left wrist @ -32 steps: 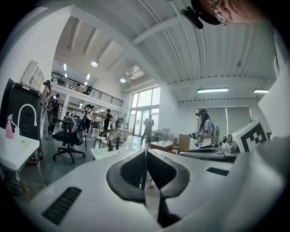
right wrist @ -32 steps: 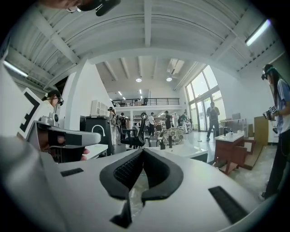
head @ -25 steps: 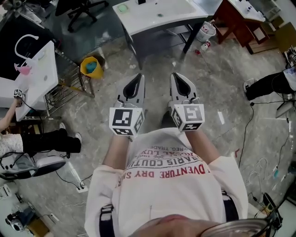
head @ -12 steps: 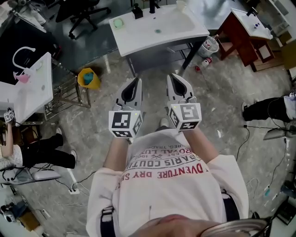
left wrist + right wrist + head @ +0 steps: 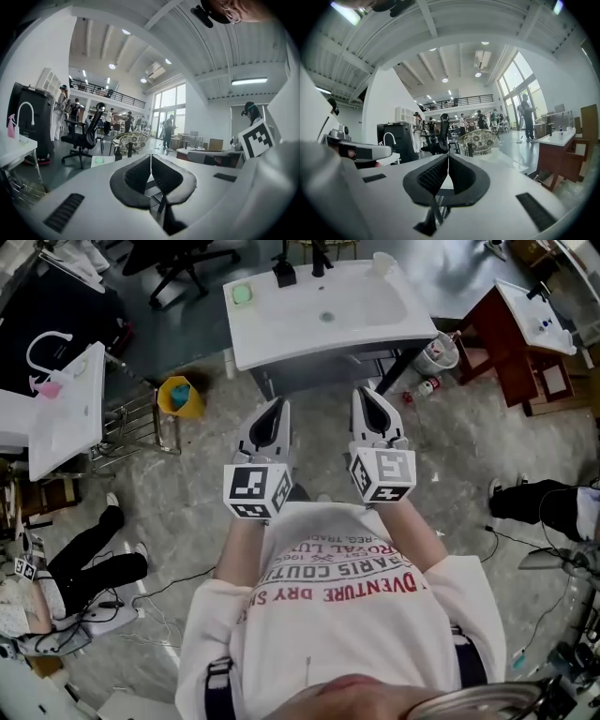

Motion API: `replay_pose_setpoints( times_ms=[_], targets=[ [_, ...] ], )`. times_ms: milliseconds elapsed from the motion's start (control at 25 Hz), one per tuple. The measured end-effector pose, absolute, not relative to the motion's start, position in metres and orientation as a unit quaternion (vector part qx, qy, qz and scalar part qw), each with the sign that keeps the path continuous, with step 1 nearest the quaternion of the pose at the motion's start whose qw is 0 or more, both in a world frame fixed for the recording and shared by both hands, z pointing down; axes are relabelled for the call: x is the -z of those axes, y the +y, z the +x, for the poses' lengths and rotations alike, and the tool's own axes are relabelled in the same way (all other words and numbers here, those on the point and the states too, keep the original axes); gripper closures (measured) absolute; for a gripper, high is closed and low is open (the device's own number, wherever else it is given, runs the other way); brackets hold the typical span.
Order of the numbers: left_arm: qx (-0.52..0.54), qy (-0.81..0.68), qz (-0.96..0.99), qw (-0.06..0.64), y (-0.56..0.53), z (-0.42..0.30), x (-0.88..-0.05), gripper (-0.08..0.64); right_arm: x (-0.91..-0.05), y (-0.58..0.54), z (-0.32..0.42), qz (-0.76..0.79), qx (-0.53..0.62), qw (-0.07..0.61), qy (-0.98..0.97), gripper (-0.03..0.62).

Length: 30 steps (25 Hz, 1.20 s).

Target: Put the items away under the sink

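Left gripper and right gripper: jaws pressed together on nothing. Both are held side by side before the chest and aimed at the white sink ahead, judged a carrying posture for the approach. A small green item and a black dispenser stand on the sink top, well beyond reach.

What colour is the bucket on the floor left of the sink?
The bucket is yellow, with something teal inside; the head view shows it best.
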<state>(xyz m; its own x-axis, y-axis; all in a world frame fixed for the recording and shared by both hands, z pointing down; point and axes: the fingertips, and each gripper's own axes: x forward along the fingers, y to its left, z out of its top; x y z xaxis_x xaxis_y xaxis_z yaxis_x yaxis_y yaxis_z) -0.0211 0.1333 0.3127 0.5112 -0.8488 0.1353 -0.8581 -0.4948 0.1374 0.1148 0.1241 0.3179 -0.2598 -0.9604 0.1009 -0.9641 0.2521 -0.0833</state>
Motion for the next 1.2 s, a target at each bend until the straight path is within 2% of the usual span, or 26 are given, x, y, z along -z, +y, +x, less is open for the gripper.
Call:
replay_pose_setpoints(
  times_ms=[520,920,1200],
  targets=[
    [-0.02,-0.491,0.866,0.094,-0.013,-0.029,-0.312,0.532,-0.326,-0.01,0.103,0.61,-0.065,0.027,-0.789,0.566],
    [-0.011,-0.469,0.878,0.097,-0.17,-0.071,-0.306,0.532,-0.323,-0.164,0.064,0.633,-0.062,0.031,-0.771,0.566],
    [-0.016,-0.481,0.869,0.116,-0.239,-0.1,-0.32,0.533,-0.333,-0.239,0.042,0.632,-0.067,0.047,-0.77,0.566]
  ],
)
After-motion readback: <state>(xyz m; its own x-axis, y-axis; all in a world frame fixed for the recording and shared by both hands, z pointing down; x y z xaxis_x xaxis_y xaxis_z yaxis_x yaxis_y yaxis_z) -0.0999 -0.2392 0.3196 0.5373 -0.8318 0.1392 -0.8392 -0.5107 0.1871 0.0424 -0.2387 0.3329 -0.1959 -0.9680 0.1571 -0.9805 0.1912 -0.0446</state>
